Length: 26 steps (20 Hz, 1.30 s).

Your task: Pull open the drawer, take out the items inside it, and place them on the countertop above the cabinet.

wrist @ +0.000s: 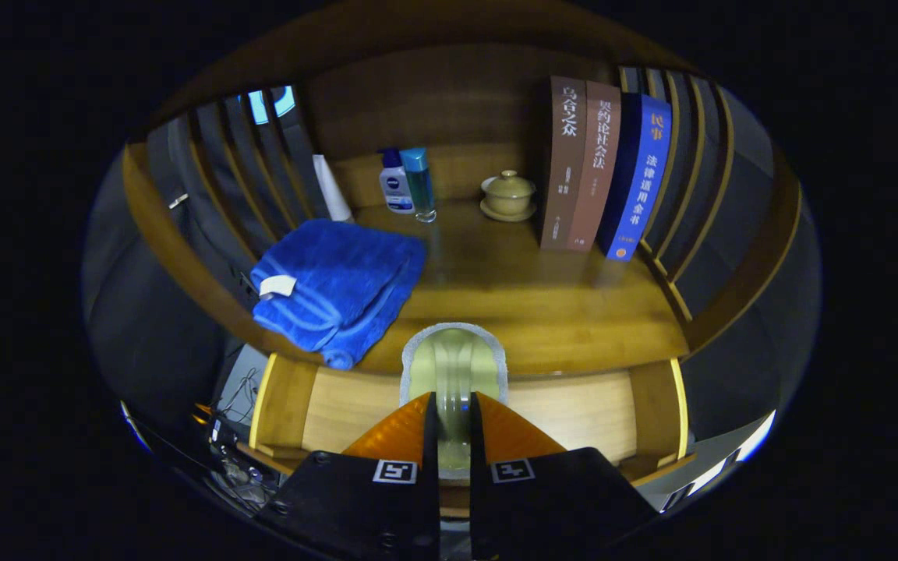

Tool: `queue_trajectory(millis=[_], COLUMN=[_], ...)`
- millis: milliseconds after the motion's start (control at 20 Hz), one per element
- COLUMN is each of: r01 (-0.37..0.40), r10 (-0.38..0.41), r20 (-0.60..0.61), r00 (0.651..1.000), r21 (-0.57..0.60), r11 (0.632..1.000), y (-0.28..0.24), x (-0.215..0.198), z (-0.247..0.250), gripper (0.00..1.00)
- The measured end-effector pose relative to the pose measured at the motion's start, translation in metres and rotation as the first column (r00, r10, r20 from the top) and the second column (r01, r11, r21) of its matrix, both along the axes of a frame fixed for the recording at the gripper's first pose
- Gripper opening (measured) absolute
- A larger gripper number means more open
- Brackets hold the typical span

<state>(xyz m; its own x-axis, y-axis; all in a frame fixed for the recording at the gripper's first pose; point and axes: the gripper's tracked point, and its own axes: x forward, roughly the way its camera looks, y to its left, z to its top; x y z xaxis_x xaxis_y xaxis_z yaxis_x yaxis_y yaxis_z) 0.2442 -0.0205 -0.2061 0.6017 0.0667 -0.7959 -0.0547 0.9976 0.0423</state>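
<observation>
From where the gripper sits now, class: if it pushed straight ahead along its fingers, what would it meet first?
The gripper is shut on a pale green item; that item would probably meet the countertop's front edge first, though depth is unclear.

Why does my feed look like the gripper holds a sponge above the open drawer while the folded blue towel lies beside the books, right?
Nearly. In the gripper view the folded blue towel lies apart from the books, across the countertop. The gripper does hold the sponge above the open drawer.

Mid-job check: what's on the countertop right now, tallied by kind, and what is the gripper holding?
On the countertop:
Books: 3
Bottles: 2
Folded blue towel: 1
Lidded cup: 1
White roll: 1
Total: 8
The gripper is shut on a pale green item.
</observation>
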Motion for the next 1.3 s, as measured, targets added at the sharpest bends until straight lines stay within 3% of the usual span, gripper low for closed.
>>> queue_trajectory(millis=[250,450,650,950,1300], r01=[0.066,0.052,0.028,0.066,0.049], r10=[-0.067,-0.054,-0.033,-0.072,-0.060], r20=[-0.026,-0.053,-0.091,-0.133,-0.108], r00=[0.997,0.997,0.995,0.988,0.992], r21=[-0.024,-0.035,-0.057,-0.050,-0.100], r11=[0.998,0.998,0.998,0.997,0.994], y=[-0.013,-0.002,0.005,0.009,0.002], x=[0.061,0.100,0.118,0.119,0.112], z=[-0.010,-0.019,-0.031,-0.044,-0.036], gripper=[0.20,0.20,0.20,0.21,0.83])
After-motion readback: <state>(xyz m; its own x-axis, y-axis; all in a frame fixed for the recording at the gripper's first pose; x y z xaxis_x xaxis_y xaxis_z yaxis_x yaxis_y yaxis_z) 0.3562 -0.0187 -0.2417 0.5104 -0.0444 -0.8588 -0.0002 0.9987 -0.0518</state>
